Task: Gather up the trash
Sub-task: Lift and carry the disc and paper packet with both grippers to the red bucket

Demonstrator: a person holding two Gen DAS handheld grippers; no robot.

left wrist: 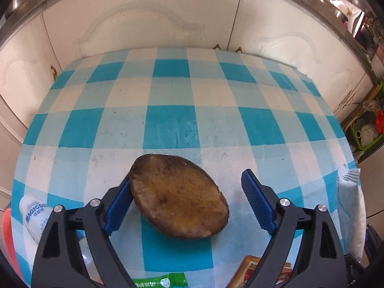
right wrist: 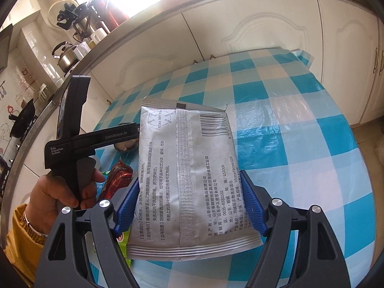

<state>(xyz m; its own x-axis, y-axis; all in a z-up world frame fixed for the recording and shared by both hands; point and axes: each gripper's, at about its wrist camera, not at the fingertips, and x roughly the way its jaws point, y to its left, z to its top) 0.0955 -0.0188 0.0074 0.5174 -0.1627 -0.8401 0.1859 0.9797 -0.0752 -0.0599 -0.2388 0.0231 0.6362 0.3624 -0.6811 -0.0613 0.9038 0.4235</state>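
Observation:
A flat, round brown piece (left wrist: 180, 196), like a mushroom cap, lies on the blue checked tablecloth (left wrist: 168, 84). My left gripper (left wrist: 187, 177) stands open around it; the left pad is right beside its edge and the right pad is well apart. In the right wrist view a silver printed pouch (right wrist: 187, 168) lies on the cloth under my right gripper (right wrist: 189, 176). That gripper is open, its blue pads straddling the pouch's two long edges. The same pouch (left wrist: 350, 204) shows at the table's right edge.
A white tube (left wrist: 36, 213), a green wrapper (left wrist: 163, 282) and a red snack pack (left wrist: 252, 271) lie near the front edge. A hand (right wrist: 60, 192) in a yellow sleeve holds the left tool's black body (right wrist: 96, 139). White cabinets (left wrist: 144, 24) stand behind the table.

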